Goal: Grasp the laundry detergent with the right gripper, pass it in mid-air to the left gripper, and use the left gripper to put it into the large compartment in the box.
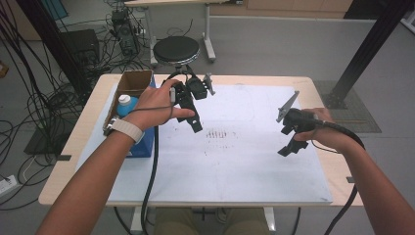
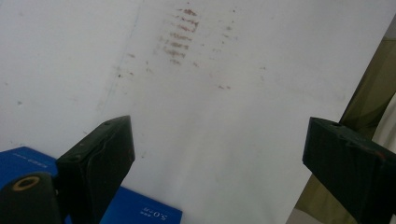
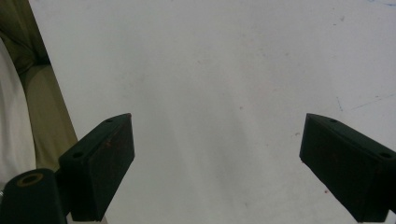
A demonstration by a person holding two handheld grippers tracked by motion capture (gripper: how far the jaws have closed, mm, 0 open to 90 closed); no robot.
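A wooden bench (image 1: 73,147) carries a wide white sheet (image 1: 244,166), faintly marked with reddish-brown smudges (image 1: 218,134) near its middle. At the sheet's left edge a blue box (image 1: 143,147) lies flat, with an open cardboard carton (image 1: 132,83) just behind it, and a blue bottle with a white cap (image 1: 125,104) stands in that carton (part hidden by the hand). The left tongs (image 1: 195,105) hang above the sheet just beside the carton, jaws wide apart and holding nothing. The right tongs (image 1: 289,139) hover over the sheet's right part, well apart from the boxes, jaws likewise spread and empty.
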